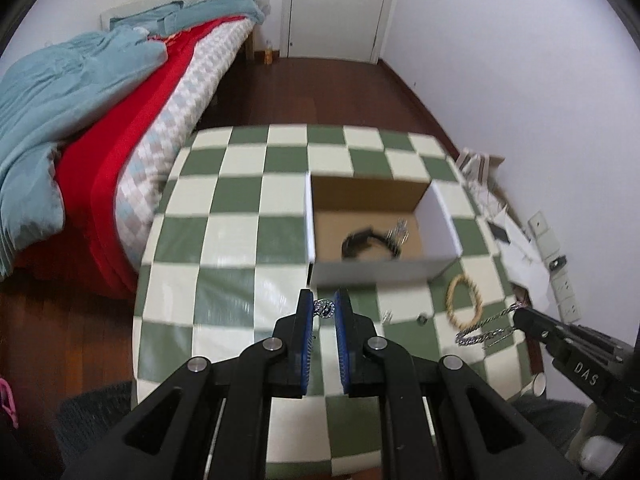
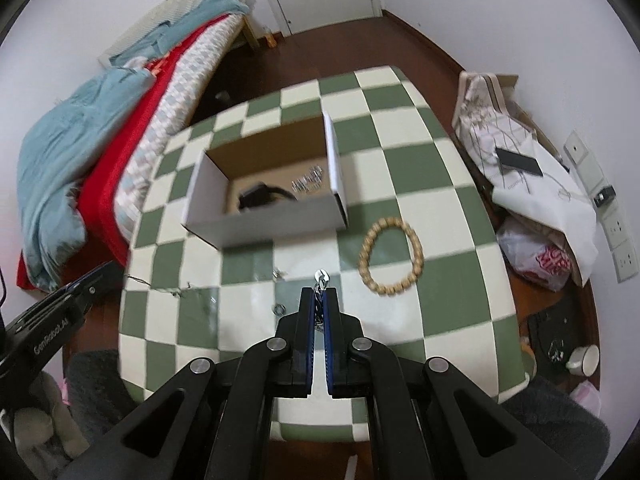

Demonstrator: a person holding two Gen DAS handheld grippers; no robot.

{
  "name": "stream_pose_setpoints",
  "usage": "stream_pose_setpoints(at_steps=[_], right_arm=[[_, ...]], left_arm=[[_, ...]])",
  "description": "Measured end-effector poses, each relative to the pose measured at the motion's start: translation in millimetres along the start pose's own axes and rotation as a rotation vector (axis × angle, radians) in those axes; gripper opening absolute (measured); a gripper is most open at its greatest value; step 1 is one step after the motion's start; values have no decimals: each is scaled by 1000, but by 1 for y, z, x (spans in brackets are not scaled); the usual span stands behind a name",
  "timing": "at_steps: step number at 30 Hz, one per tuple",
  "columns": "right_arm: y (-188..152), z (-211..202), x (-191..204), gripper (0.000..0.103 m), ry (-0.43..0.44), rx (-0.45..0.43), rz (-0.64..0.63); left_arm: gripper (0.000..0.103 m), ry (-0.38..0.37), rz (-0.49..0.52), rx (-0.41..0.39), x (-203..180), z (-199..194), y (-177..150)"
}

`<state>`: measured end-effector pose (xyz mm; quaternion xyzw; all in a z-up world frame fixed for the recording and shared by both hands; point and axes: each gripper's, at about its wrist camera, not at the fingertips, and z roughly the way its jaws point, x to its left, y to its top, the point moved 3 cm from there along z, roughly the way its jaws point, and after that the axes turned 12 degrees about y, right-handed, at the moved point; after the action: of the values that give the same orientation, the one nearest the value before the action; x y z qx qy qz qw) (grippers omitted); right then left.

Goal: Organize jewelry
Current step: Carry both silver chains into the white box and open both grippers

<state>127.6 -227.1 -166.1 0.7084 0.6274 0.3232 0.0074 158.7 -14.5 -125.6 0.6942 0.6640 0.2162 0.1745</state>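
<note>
The left gripper (image 1: pixel 325 309) is almost closed and pinches a small silver pendant (image 1: pixel 324 308) between its blue pads. A thin chain (image 2: pixel 160 286) seems to trail from it over the table edge, at about 9 o'clock in the right wrist view, but it is blurred.

The right gripper (image 2: pixel 319 294) is closed tight on a thick silver chain (image 2: pixel 320 280), whose clasp end sticks out above the fingertips. In the left wrist view this chain hangs from the tip of the right gripper at 3 o'clock, in loops above the checkered table (image 1: pixel 240 184).

The open cardboard box (image 1: pixel 380 268) stands on the table at 12 o'clock from the left gripper. Inside it lie a black band (image 1: pixel 362 242) and a small silver piece (image 1: pixel 398 232). A wooden bead bracelet (image 2: pixel 391 256) lies flat on the table, near the box, at 1 o'clock from the right gripper. A small ring (image 2: pixel 279 309) lies on the table at 10 o'clock, near the right fingertips.
</note>
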Motion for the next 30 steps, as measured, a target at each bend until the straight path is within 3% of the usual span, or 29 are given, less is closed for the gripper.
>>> stream_pose_setpoints(at_steps=[7,12,19,30], right_arm=[[56,-19,28,4,40,-65,-48],[101,-12,44,4,55,-83,-72],[135,45,40,4,50,13,-63],[131,125,-9,4,-14,219,-8]], left_arm=[[8,-56,-5,-91,-9,-22,65],[8,-59,17,-121,-19,-12,110],[8,-53,70,-19,-34,55,140],[8,-24,104,165,-40,141,126]])
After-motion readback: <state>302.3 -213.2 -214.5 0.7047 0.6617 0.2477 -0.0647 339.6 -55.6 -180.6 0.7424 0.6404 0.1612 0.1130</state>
